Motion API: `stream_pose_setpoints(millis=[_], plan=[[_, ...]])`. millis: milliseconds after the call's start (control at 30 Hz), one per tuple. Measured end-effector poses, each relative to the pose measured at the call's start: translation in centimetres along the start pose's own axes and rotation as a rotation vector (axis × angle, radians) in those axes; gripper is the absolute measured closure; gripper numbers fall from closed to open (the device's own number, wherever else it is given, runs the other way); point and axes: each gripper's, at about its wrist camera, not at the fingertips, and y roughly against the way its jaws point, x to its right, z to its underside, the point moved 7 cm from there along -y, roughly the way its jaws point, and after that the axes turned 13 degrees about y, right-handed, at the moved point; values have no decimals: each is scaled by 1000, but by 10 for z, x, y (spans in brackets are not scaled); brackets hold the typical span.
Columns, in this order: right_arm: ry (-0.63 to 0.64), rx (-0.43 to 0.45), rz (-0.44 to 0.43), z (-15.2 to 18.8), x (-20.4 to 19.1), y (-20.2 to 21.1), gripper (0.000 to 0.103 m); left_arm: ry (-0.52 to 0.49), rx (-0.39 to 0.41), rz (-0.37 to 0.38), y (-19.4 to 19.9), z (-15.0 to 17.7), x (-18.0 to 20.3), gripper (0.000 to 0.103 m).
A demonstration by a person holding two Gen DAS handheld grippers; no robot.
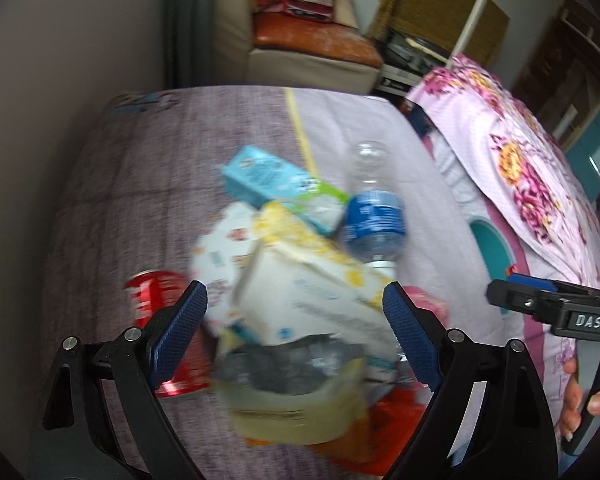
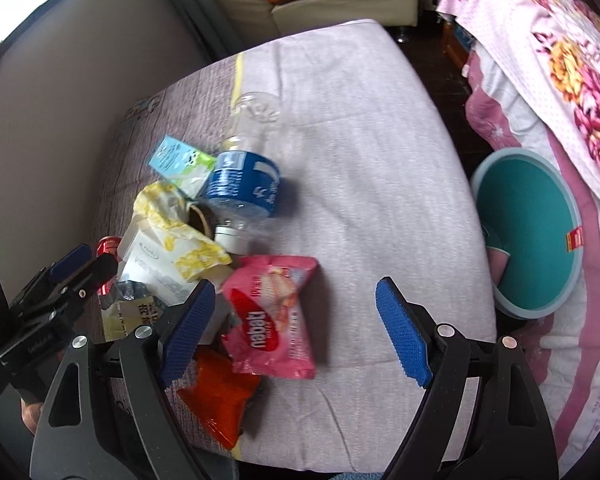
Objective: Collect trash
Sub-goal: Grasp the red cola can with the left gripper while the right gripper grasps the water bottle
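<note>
A heap of trash lies on the grey-covered mattress [image 2: 360, 152]. It holds a clear water bottle [image 1: 374, 216] with a blue label, a light-blue carton [image 1: 260, 176], a white box under a yellow wrapper [image 1: 300, 280], a red can [image 1: 156, 292] and a beige pouch [image 1: 296, 412]. My left gripper [image 1: 296, 332] hovers open over the box and pouch, its pads clear of them. My right gripper [image 2: 296, 332] is open above the mattress, just right of a pink snack wrapper [image 2: 272, 312] and an orange wrapper [image 2: 220, 396]. The picture is blurred.
A round teal bin [image 2: 540, 220] sits on the floor beside the mattress's right edge, partly under a pink floral blanket [image 2: 572, 60]. A padded wall [image 2: 60, 100] runs along the left. A cream sofa [image 1: 308, 60] with an orange cushion stands beyond the far end.
</note>
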Motion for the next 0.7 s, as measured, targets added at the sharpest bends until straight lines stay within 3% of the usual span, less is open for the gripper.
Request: stream_pose_setpoints(millis=[367,700], plan=[[47,-29,3,-8,-24,-14,24,129,3,-103,-3,9,-85,13],[51,-31,4,-17,-25,-21,24,172,-70,-123,-24,31,-110,13]])
